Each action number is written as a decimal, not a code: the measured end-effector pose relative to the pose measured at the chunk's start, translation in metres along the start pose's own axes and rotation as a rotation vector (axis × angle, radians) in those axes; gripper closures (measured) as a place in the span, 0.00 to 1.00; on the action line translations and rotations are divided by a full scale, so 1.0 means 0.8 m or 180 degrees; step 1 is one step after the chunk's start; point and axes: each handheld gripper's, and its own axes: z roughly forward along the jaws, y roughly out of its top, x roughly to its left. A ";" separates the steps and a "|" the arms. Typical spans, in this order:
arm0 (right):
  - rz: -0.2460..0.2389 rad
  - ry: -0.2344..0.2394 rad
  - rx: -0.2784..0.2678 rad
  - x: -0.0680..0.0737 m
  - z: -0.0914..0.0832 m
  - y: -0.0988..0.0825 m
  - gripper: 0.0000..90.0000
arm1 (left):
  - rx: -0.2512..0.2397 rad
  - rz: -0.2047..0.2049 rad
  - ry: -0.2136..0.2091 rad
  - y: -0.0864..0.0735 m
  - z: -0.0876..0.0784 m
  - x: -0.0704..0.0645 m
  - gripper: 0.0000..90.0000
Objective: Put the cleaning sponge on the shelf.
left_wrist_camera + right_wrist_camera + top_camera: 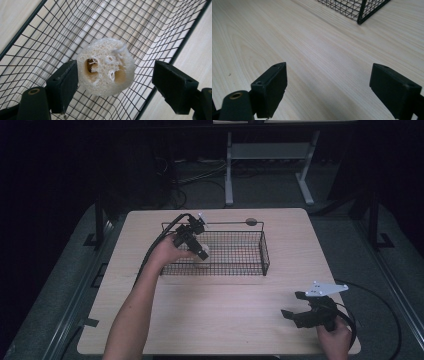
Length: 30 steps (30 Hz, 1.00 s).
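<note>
A pale, round piece of loofah sponge (105,67) with holes through it sits between the jaws of my left gripper (115,75), over the mesh floor of a black wire basket (160,22). The left jaw touches the sponge; the right jaw stands well clear of it, so the gripper is open. In the high view my left gripper (199,249) reaches down into the left end of the basket (264,251). My right gripper (296,309) hovers open near the table's front right corner, jaws wide over bare wood (324,57), holding nothing.
A small dark round disc (251,222) lies by the basket's far rim. The basket's corner (362,15) is ahead of the right gripper. Cables trail from both grippers. A desk frame (229,170) stands on the floor beyond the table.
</note>
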 end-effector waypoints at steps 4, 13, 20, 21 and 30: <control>-0.0004 -0.0004 0.0005 0.001 0.001 0.000 0.16 | -0.0024 -0.0016 0.0007 -0.007 -0.005 -0.002 0.23; -0.0029 -0.0004 0.0034 0.003 0.004 0.002 0.16 | -0.0007 -0.0009 0.0019 -0.018 -0.012 -0.007 0.23; -0.0025 -0.0005 0.0035 0.005 0.004 0.002 0.16 | -0.0025 0.0063 0.0057 -0.019 -0.019 -0.018 0.23; -0.0021 -0.0009 0.0035 0.005 0.004 0.002 0.16 | -0.0016 0.0085 0.0063 -0.019 -0.020 -0.020 0.23; -0.0003 -0.0034 0.0052 0.006 0.004 0.001 0.16 | -0.0102 0.0111 0.0032 -0.036 -0.028 -0.034 0.24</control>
